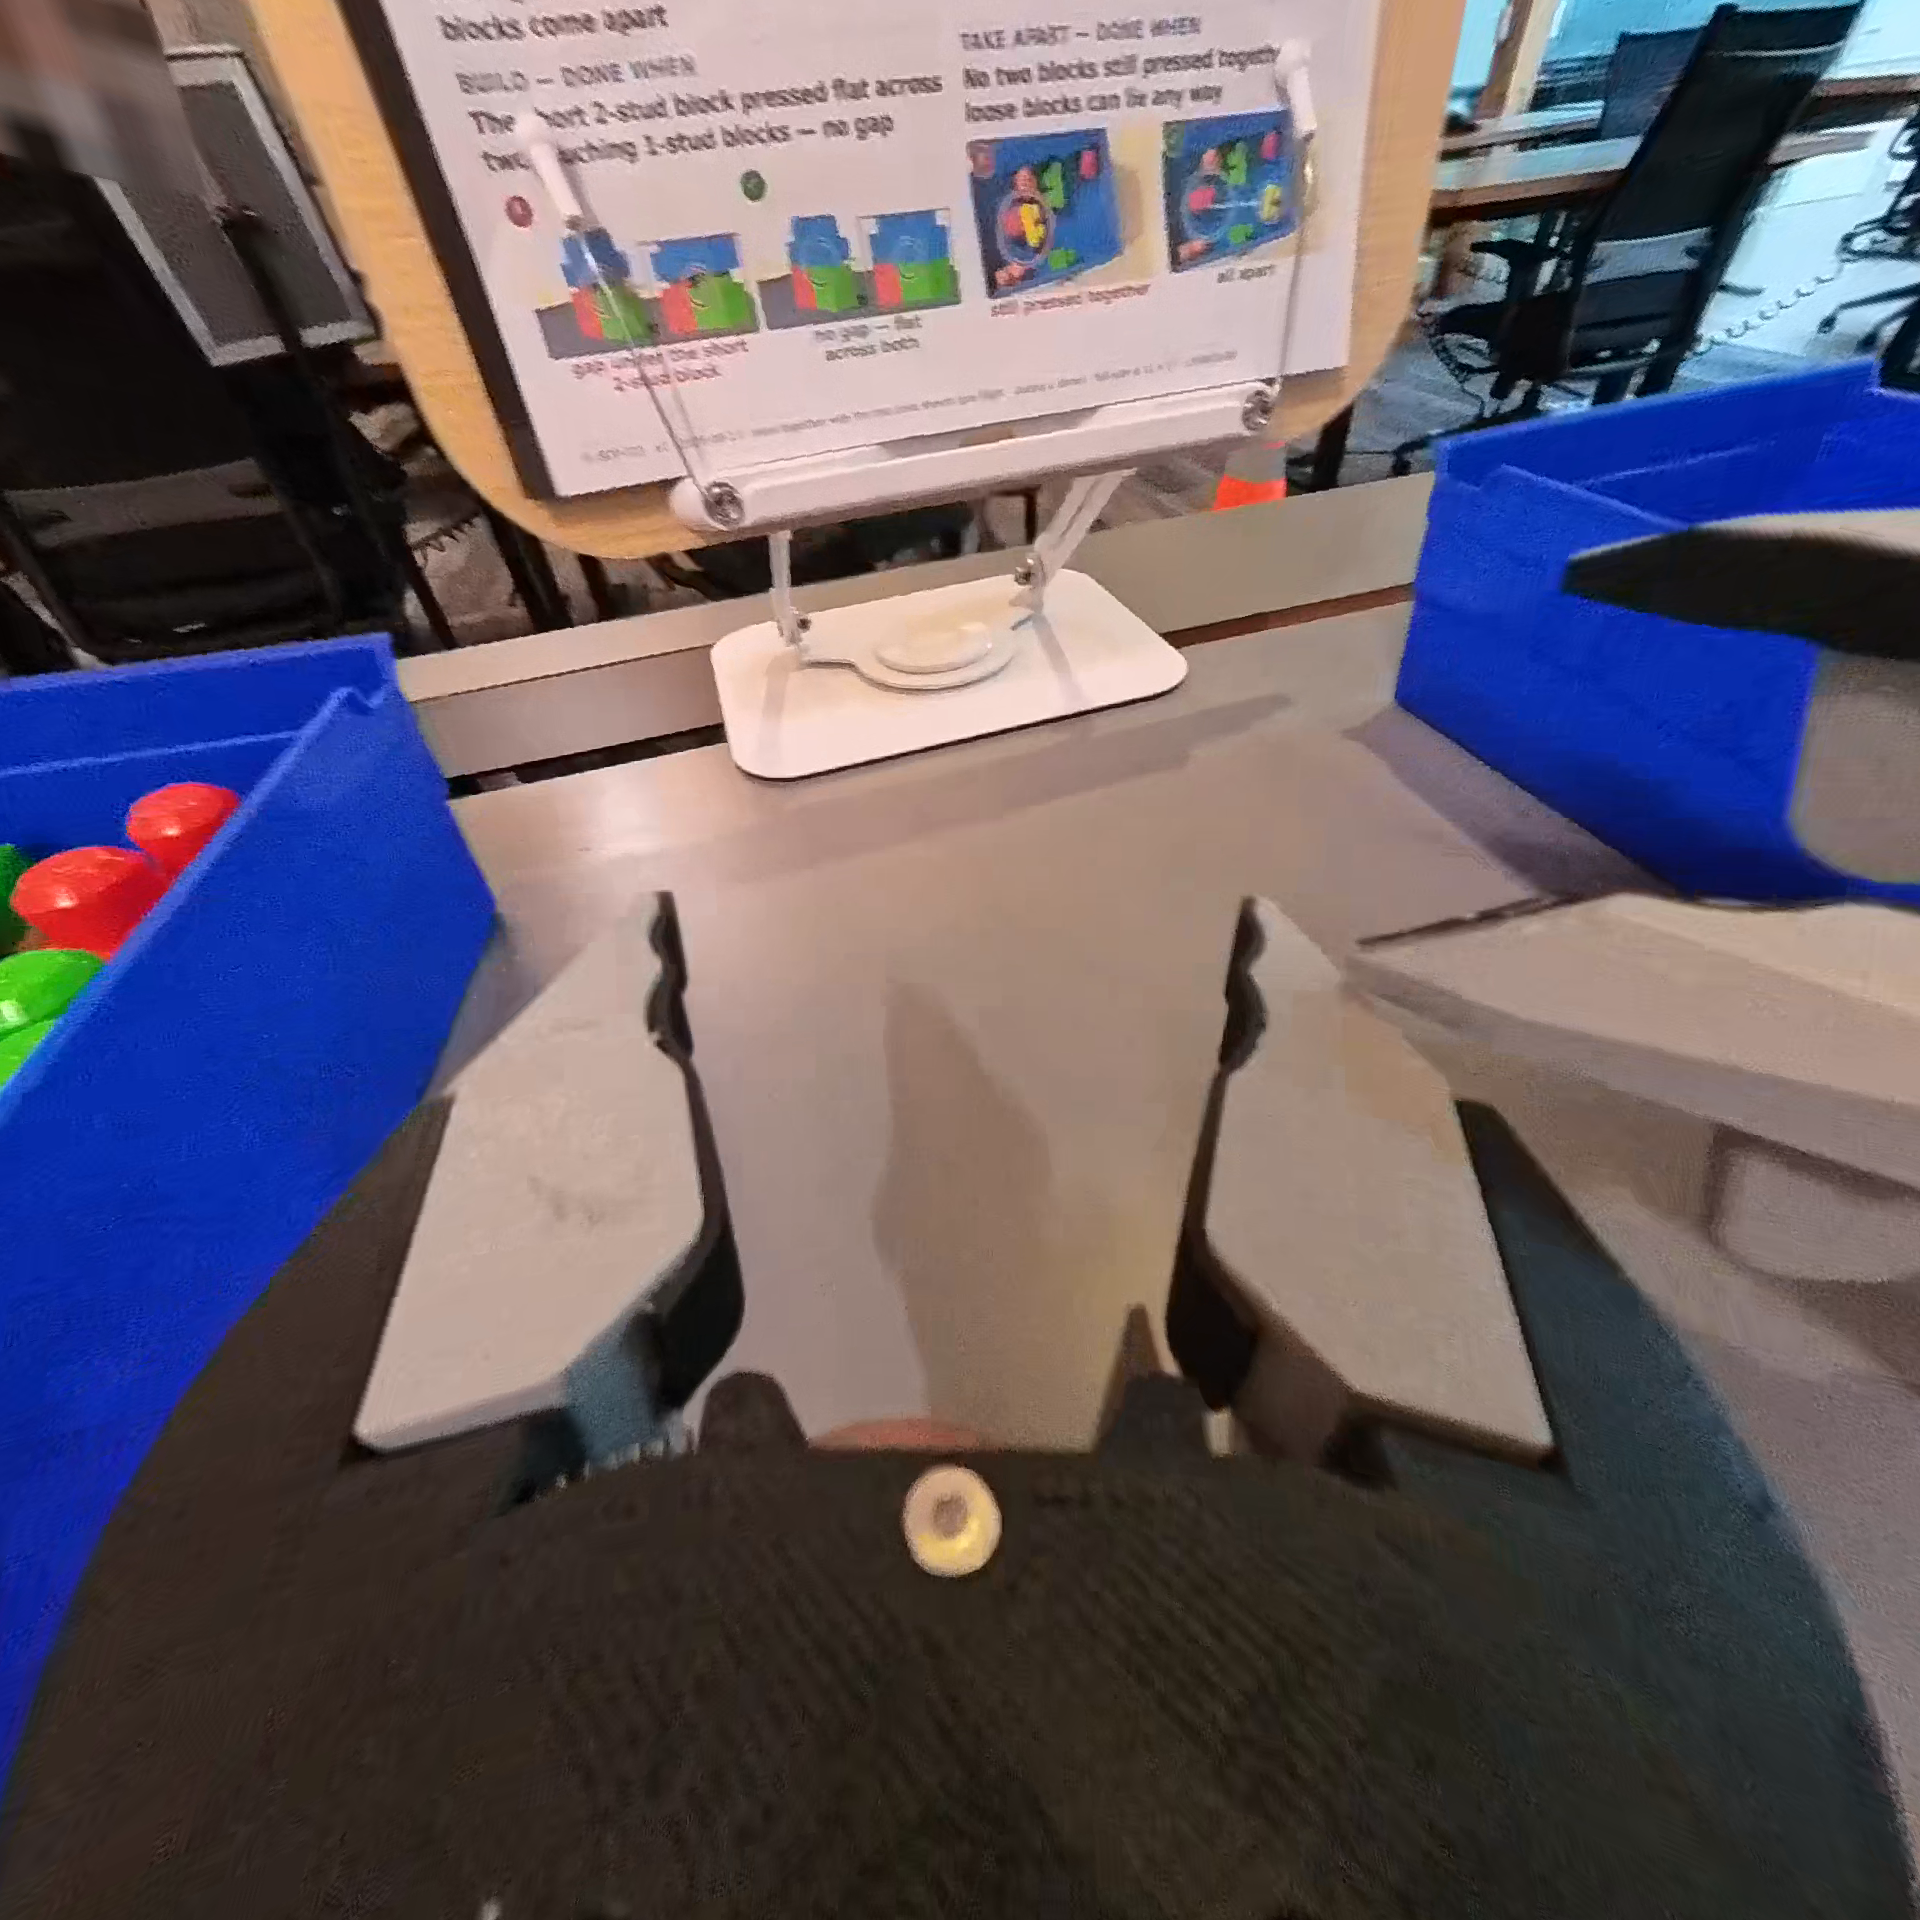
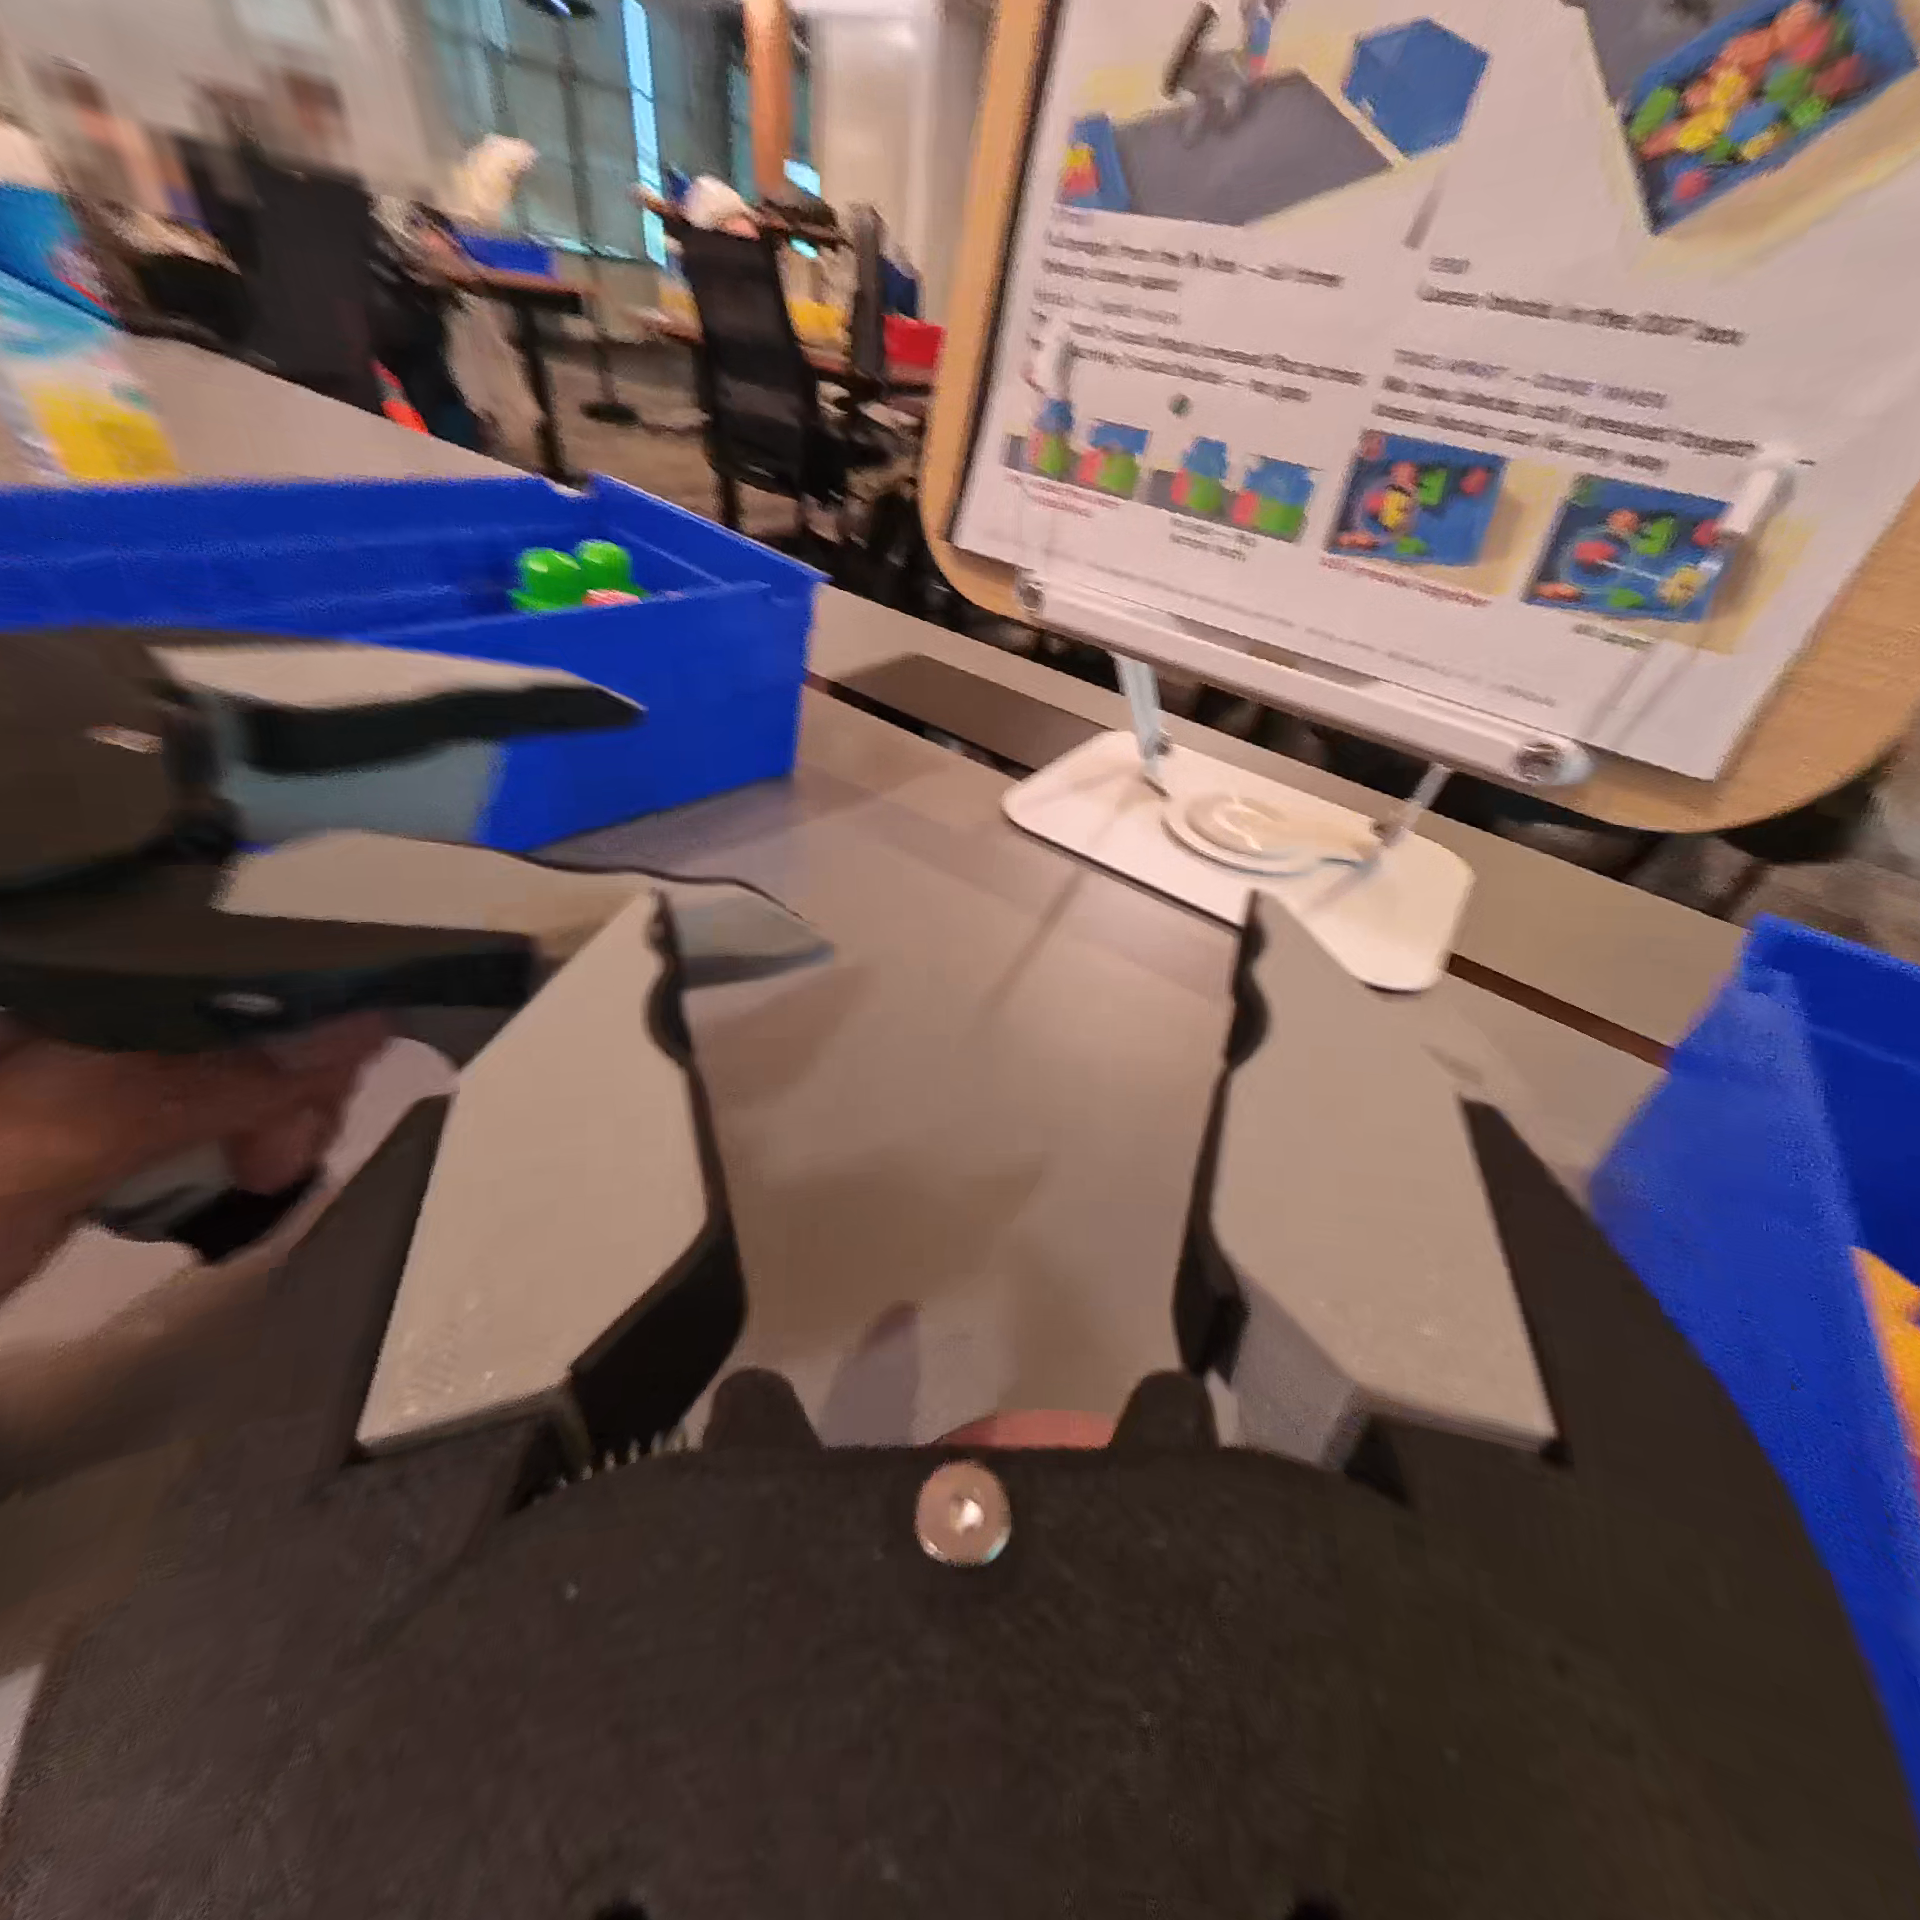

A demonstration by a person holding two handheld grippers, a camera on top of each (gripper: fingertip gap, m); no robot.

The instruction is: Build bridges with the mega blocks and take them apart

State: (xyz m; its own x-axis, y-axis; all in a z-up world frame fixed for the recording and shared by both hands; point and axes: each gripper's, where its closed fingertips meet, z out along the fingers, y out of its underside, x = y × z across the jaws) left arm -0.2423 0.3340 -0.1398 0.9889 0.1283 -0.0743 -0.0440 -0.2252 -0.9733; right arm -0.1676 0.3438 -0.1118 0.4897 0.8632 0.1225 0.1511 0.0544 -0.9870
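Note:
My left gripper [image 1: 951, 914] is open and empty above the bare grey table [image 1: 935, 883]. A blue bin [image 1: 239, 987] at its left holds red blocks [image 1: 88, 894] and green blocks [image 1: 36, 987]. My right gripper [image 2: 951, 914] is open and empty over the same table [image 2: 935, 1039]. In the right wrist view the left gripper [image 2: 582, 821] shows at the left, open, with a hand under it. The left bin [image 2: 644, 665] shows there with a green block [image 2: 566, 577] inside. In the left wrist view the right gripper's fingers [image 1: 1662, 987] show at the right edge.
A second blue bin [image 1: 1621, 665] stands at the right; it also shows in the right wrist view [image 2: 1766, 1195]. A white stand [image 1: 945, 675] at the table's back holds an instruction sheet [image 1: 883, 208]. Office chairs and desks stand behind.

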